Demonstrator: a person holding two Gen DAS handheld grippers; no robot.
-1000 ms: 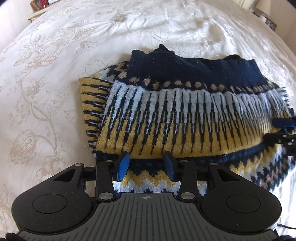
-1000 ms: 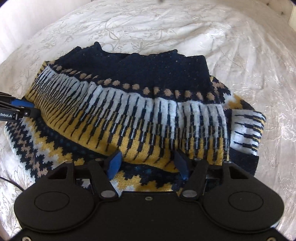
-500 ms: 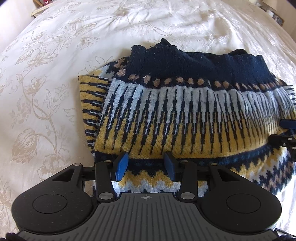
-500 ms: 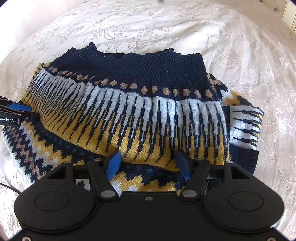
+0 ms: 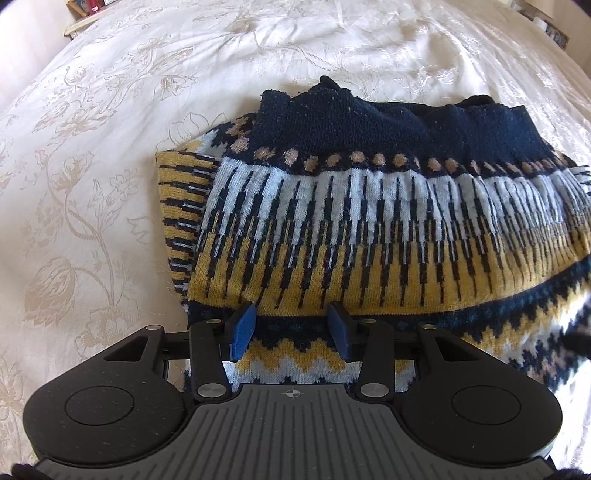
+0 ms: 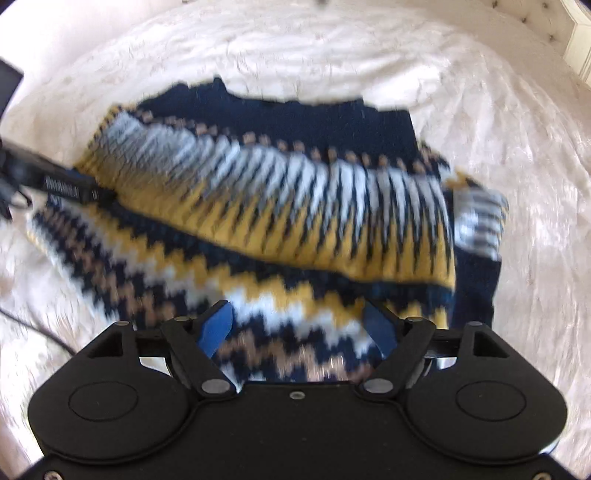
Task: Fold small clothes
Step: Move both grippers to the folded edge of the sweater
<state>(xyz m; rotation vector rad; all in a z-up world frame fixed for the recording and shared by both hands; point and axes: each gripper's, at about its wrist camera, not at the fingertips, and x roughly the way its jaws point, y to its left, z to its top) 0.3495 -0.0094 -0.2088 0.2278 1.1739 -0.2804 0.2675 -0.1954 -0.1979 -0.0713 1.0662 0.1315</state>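
Observation:
A knitted sweater (image 5: 369,221) in navy, yellow, white and tan lies folded over on the bed; it also shows, blurred, in the right wrist view (image 6: 280,206). My left gripper (image 5: 291,328) is open, its blue pads low over the near edge of the top fold, holding nothing. My right gripper (image 6: 299,325) is open and empty above the zigzag lower layer. The left gripper's finger (image 6: 66,182) shows at the left of the right wrist view, at the fold's edge.
The cream floral bedspread (image 5: 92,166) surrounds the sweater on all sides. A shelf with books (image 5: 85,11) stands past the bed's far left corner. A thin cable (image 6: 33,328) lies on the bed at the left.
The right gripper has lifted and pulled back from the fold and opened wider; its view is now blurred. The left gripper has crept slightly forward over the fold edge.

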